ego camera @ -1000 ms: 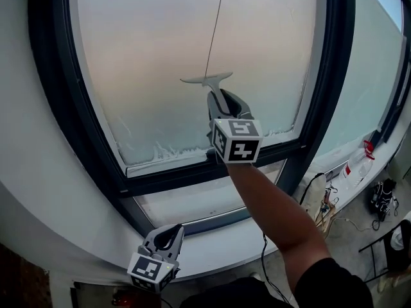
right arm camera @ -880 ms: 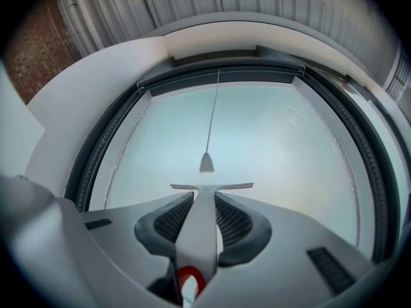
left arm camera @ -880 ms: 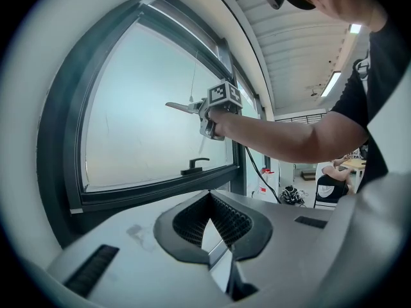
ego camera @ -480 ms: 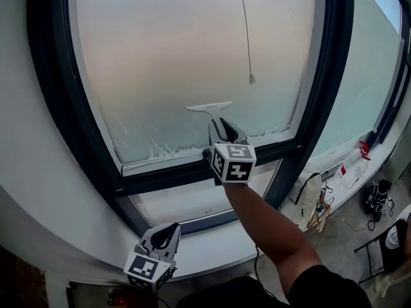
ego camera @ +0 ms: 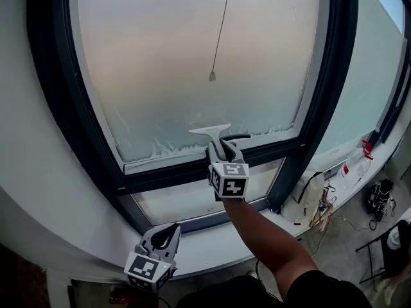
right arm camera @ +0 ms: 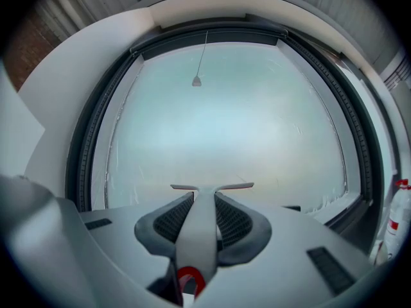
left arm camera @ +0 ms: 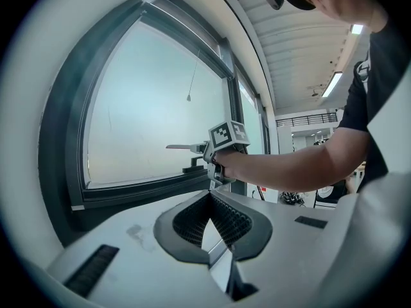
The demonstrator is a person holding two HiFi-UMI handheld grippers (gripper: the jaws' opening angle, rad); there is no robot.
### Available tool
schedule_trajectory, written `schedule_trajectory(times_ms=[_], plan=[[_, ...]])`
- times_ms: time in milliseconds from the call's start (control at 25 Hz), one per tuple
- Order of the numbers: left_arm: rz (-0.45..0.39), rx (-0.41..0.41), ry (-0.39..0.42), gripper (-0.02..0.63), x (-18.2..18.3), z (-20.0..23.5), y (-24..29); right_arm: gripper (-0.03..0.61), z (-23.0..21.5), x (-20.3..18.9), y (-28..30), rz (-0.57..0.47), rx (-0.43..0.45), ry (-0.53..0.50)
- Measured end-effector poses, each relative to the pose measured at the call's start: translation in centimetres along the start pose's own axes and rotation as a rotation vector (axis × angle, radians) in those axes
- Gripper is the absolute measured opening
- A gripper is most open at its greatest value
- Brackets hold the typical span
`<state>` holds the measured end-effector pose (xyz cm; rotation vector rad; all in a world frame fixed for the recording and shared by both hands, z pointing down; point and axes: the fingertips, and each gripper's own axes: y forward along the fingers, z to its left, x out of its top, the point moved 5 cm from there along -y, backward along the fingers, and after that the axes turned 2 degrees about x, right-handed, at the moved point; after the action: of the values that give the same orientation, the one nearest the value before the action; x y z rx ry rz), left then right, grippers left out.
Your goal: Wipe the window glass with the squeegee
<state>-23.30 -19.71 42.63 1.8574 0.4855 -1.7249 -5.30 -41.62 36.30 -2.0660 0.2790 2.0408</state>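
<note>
A large frosted window glass [ego camera: 180,50] is set in a dark frame [ego camera: 324,108], and a thin cord with a small weight [ego camera: 212,76] is seen hanging before the pane. White streaks [ego camera: 164,150] are left along the bottom and lower corners of the glass.

The squeegee [ego camera: 210,131] is held low on the pane, just above the bottom bar of the frame, with its blade level and its handle pointing down. The right tongs [ego camera: 221,149] are clamped on that handle, which is seen in the right gripper view running between the two ribbed pads [right arm camera: 232,222] with a red ring at its near end.

The left tongs [ego camera: 168,231] are held well below, near the white sill [ego camera: 218,246]. Their jaws are brought together at the tips, and nothing is gripped between them. A bottle with a red cap [ego camera: 359,162] is seen on the ledge far to the right.
</note>
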Motion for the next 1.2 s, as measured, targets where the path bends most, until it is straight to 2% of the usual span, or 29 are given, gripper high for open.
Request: schedule_trajectory(times_ms=[320,480,840,1000,1200], plan=[[0.011,0.013,-0.007,0.0,-0.2,0.7,0.2,0.091,-0.2,-3.9,0.0,0.065,-0.008,-0.015],[0.007,0.01,-0.009,0.0,-0.2,0.9,0.4,0.091,-0.1,-4.4,0.0,0.06,-0.011,-0.056],[0.007,0.009,-0.01,0.002,-0.2,0.7,0.6,0.092,0.1,-4.8,-0.1,0.066,-0.006,-0.058],[0.006,0.017,-0.006,0.001,-0.1,0.8,0.3,0.092,0.7,-3.5,-0.8,0.037,0.013,-0.042],[0.016,0.03,-0.011,0.0,-0.2,0.9,-0.2,0.092,3.8,1.5,-2.3,-0.093,0.084,-0.015]])
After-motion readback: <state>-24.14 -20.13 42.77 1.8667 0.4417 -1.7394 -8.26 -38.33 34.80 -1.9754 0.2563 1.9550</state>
